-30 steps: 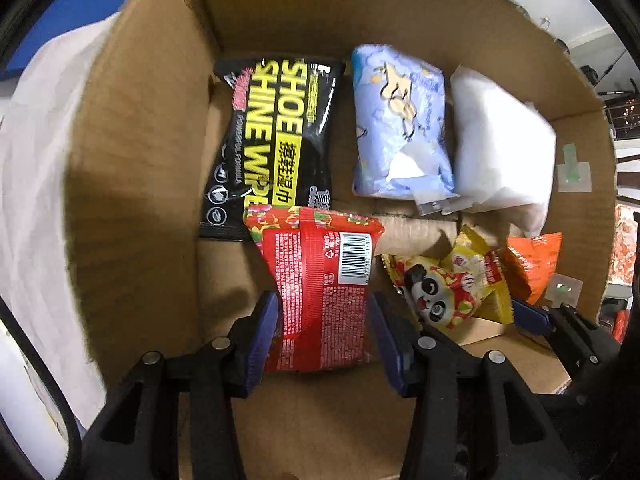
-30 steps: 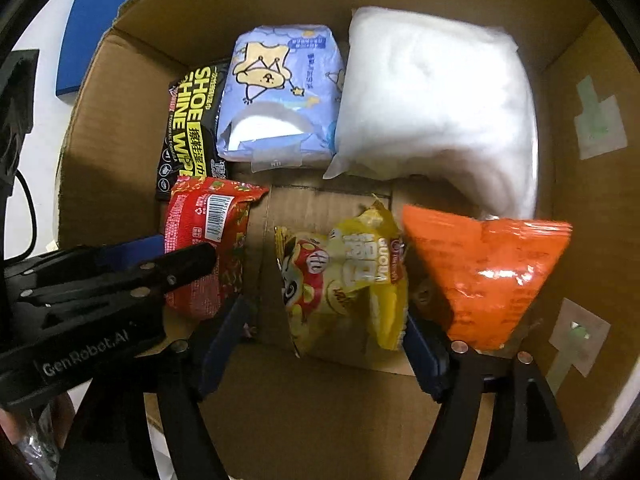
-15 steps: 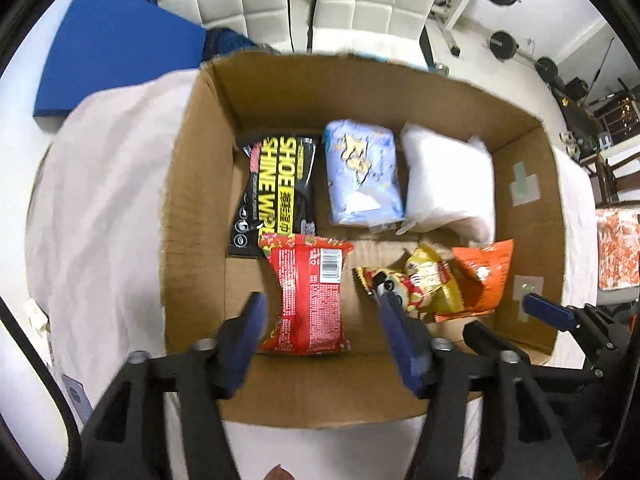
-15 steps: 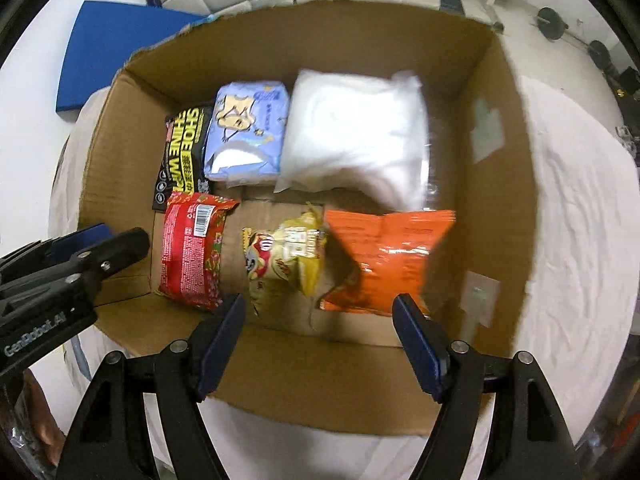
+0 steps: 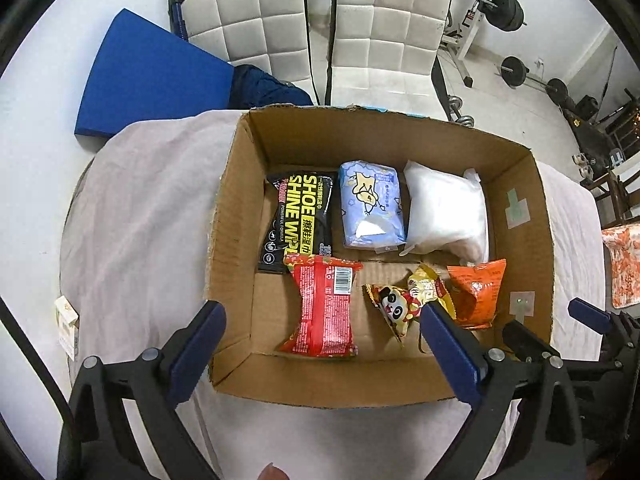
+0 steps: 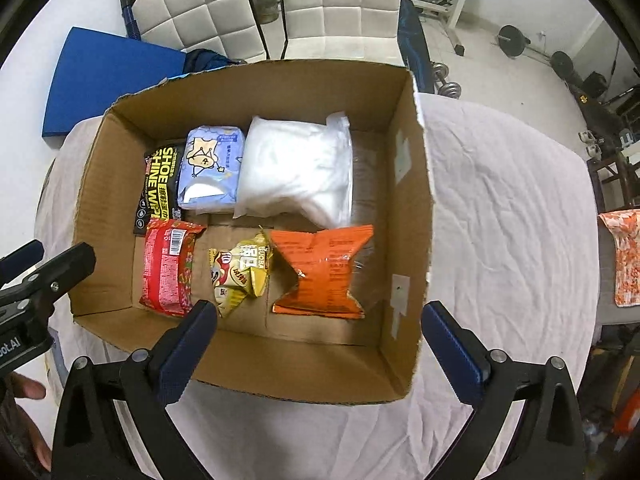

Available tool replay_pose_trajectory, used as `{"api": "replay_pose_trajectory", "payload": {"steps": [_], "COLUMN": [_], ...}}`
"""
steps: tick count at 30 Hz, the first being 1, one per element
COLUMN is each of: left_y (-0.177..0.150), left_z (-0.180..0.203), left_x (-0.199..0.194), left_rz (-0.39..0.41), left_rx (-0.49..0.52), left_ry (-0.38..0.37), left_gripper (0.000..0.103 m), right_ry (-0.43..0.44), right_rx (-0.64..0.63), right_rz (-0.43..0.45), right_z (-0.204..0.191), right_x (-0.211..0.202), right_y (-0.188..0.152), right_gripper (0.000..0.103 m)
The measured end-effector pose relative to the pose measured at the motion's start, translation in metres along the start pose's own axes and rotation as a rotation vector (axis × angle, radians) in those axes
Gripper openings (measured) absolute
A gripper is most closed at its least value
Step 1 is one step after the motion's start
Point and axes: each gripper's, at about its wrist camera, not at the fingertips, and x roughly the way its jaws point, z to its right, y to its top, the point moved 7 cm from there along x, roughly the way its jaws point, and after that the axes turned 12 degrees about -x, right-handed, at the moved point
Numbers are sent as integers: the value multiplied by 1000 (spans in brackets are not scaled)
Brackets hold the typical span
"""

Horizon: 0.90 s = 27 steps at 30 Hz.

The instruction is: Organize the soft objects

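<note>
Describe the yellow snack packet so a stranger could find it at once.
Look in the cardboard box on the cloth-covered table. In the near row of three, the yellow packet is the middle one, between the red packet and orange packet. Only it shows a cartoon panda.

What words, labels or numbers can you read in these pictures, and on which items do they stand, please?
"SHOE SHINE WIP", rest hidden: black wipes pack.
"GUOBA": yellow snack pouch.
"oot.AI", start cut off: left gripper body.
Barcode digits and fine print on the red packet: too small to read.
Blue tissue pack and orange bag print: too blurred.
</note>
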Motion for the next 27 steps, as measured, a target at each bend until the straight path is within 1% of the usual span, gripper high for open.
{"api": "replay_pose_trajectory", "payload": {"steps": [1,4,5,8,10,16,21,25,27], "left_y": [-1,-2,-3,-10,-18,-41,-56,-66,-71], "left_z": [1,3,5,10,13,15,14,12,11], "left_x": [-3,-19,-28,-54,-77,-140,-183,-214,-221], "left_rz": [3,43,60,97,126,222,254,288,293], "left_rx": [-1,4,7,7,2,-14,-24,-12,-13], "left_ry": [-10,-3,1,-23,-38,-72,-103,-103,-105], "left_gripper": [100,100,100,100,100,100,100,100,100], "right_ry": [-1,-3,-4,-8,14,-23,-32,-22,-24], "right_rx": [2,6,7,2,8,8,20,26,17], "right_rz": [2,10,19,53,90,178,225,252,263], "right_z": [2,2,2,3,4,11,16,14,11], "right_x": [-2,-11,-17,-39,-63,-141,-199,-231,-243], "right_y": [-1,-4,-6,-12,-19,-49,-77,-95,-102], "right_gripper": [103,103,103,103,103,103,103,103,103]}}
